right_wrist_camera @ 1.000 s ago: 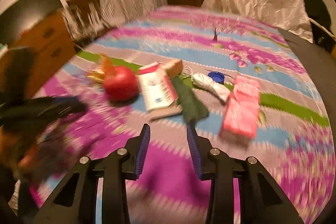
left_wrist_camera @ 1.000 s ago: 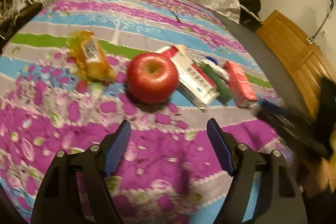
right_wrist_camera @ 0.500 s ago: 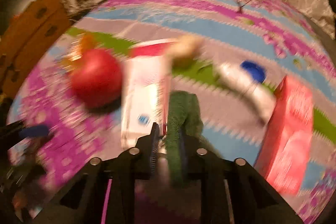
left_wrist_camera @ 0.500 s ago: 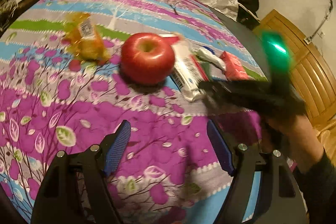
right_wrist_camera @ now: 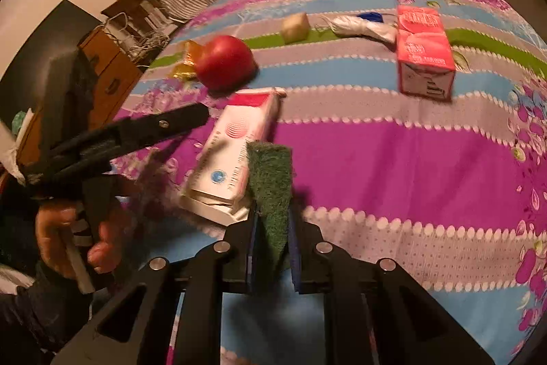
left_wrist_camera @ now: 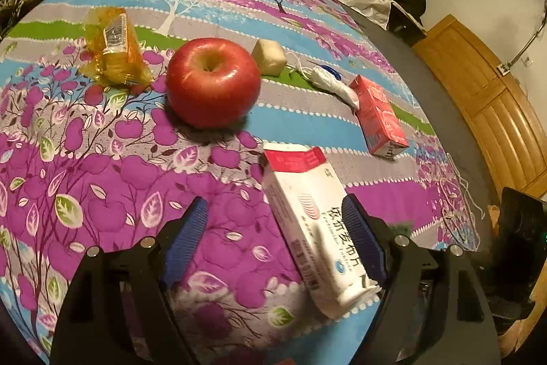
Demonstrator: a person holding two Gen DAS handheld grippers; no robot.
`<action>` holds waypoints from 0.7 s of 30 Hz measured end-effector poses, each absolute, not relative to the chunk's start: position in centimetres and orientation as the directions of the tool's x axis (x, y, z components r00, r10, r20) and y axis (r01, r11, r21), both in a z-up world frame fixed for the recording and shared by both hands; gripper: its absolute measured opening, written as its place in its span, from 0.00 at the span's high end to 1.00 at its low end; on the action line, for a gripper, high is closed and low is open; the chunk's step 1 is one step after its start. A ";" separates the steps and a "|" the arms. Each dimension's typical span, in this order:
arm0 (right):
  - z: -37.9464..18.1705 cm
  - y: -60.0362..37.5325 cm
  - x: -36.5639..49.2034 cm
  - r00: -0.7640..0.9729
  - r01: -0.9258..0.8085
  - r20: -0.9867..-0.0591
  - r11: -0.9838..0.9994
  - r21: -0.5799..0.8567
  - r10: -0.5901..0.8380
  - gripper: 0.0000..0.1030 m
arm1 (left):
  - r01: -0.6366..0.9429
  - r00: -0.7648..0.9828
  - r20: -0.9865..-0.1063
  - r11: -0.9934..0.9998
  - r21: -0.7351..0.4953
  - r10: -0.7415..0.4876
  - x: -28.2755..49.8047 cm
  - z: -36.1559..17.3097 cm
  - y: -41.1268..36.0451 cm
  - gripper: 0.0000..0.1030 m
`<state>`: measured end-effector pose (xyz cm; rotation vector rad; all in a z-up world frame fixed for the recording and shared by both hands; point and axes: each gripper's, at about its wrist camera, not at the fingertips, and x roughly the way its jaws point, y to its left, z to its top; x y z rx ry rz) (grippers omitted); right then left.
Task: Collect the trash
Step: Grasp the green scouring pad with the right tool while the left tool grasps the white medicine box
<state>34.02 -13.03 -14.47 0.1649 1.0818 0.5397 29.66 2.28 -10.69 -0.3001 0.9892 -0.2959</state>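
The right gripper [right_wrist_camera: 271, 248] is clamped on a green scouring pad [right_wrist_camera: 270, 180], lifted at the near edge of the quilt [right_wrist_camera: 393, 153]. The left gripper [left_wrist_camera: 273, 245] is opening wide, the white carton [left_wrist_camera: 314, 221] lying between its jaws but not squeezed. The red carton [left_wrist_camera: 376, 115], yellow wrapper [left_wrist_camera: 112, 50], white wad [left_wrist_camera: 335, 84] and apple [left_wrist_camera: 212, 81] remain farther back, so collecting looks barely begun

Left gripper [left_wrist_camera: 275, 240], lower centre of frame: jaws opening, nothing pressed. Right gripper [right_wrist_camera: 272, 236], lower centre: pads clamped together on a held item.
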 end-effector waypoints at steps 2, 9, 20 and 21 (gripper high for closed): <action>-14.5 -12.9 34.2 0.388 -0.329 -0.792 0.874 0.358 0.471 0.82 | 0.126 0.508 -0.773 0.921 -0.369 -0.379 29.0 -10.6 1.8 0.25; -16.3 -12.9 36.5 0.365 -0.294 -0.740 0.824 0.484 0.565 0.91 | 0.112 0.496 -0.782 0.921 -0.372 -0.376 28.3 -10.4 1.2 0.23; -12.1 -19.3 30.8 0.583 -0.201 -0.696 0.904 0.377 0.420 0.91 | 0.134 0.464 -0.870 0.984 -0.120 -0.170 30.3 -12.7 -3.8 0.24; -11.8 -19.4 30.4 0.594 -0.201 -0.691 0.908 0.368 0.412 0.91 | 0.135 0.478 -0.866 0.987 -0.091 -0.145 30.0 -12.9 -3.8 0.28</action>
